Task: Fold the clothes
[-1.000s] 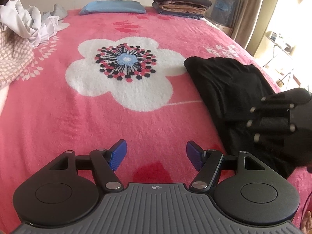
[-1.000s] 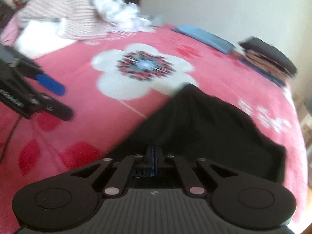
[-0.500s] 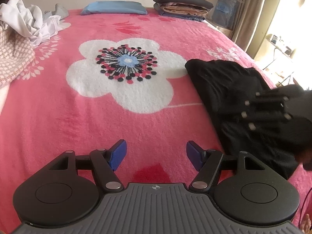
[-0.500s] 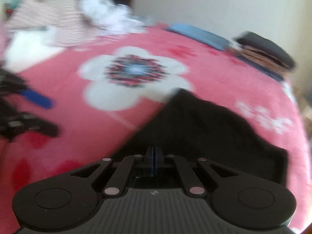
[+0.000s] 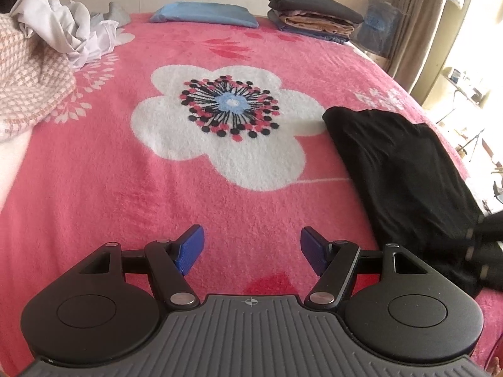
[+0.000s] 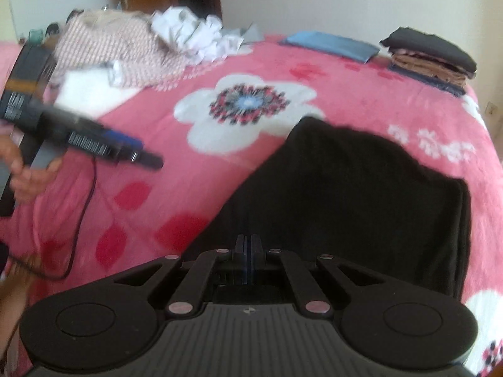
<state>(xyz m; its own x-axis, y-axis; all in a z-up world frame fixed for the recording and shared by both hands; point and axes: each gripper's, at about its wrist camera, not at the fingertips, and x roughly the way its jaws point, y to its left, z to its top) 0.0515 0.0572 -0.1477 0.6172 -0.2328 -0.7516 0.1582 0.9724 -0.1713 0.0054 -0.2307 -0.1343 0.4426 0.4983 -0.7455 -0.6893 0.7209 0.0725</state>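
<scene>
Black garment (image 6: 361, 188) beneath pinched right gripper (image 6: 248, 245) — left gripper (image 5: 251, 248) agape.

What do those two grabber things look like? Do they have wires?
Both are black, with round discs and a ribbed grey body. The left gripper has blue pads; a thin black cable hangs from it. The right gripper has dark fingers.

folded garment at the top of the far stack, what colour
Black, clearest in the left wrist view.

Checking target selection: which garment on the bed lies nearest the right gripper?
The black garment, spread flat just beyond the right gripper; the other clothes lie heaped or stacked at the bed's far side.
</scene>
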